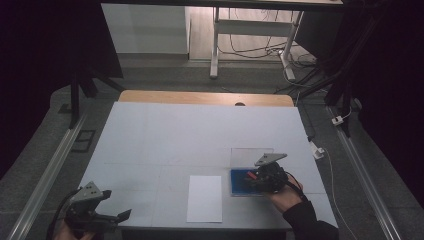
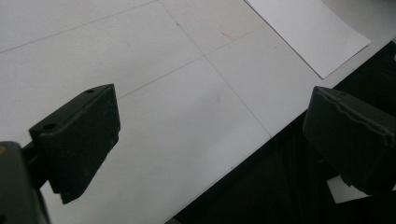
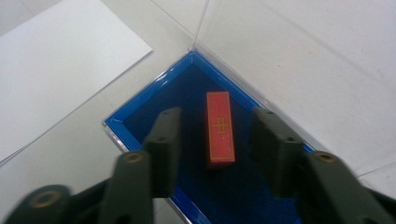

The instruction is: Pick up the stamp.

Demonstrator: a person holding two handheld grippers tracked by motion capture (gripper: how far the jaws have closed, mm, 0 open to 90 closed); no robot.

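High view. The bench (image 1: pixel 165 135) carries a white sheet (image 1: pixel 205 198) near its front edge. Just beside the sheet lies a blue tray (image 1: pixel 239 185) with a clear lid (image 1: pixel 251 157) standing open at its far side. The right gripper (image 1: pixel 252 178) hangs over the tray, held by a hand (image 1: pixel 286 197) that enters from the bottom edge. A red block (image 1: pixel 249 175) shows just ahead of the fingers, inside the tray. The left gripper (image 1: pixel 120 215) rests at the front left corner of the bench, well apart from the tray and the sheet.

Left gripper view. The two fingers (image 2: pixel 79 140) stand wide apart, released, with nothing between them. Bare bench surface and the bench edge lie between and beyond the fingers. A corner of the sheet (image 2: pixel 310 35) lies farther ahead, toward the right-hand finger.

Right gripper view. The fingers (image 3: pixel 166 147) point down into the tray (image 3: pixel 154 93), whose floor is dark blue. The block (image 3: pixel 220 128) lies flat on that floor, lengthwise between the two fingers. A gap shows on each side of the block; neither finger touches it. The fingers are partly drawn together around the block but not yet clenched on it. The lid's clear edge (image 3: pixel 201 23) rises beyond the far corner of the tray. The sheet (image 3: pixel 56 70) lies outside the left-hand finger, apart from the tray.
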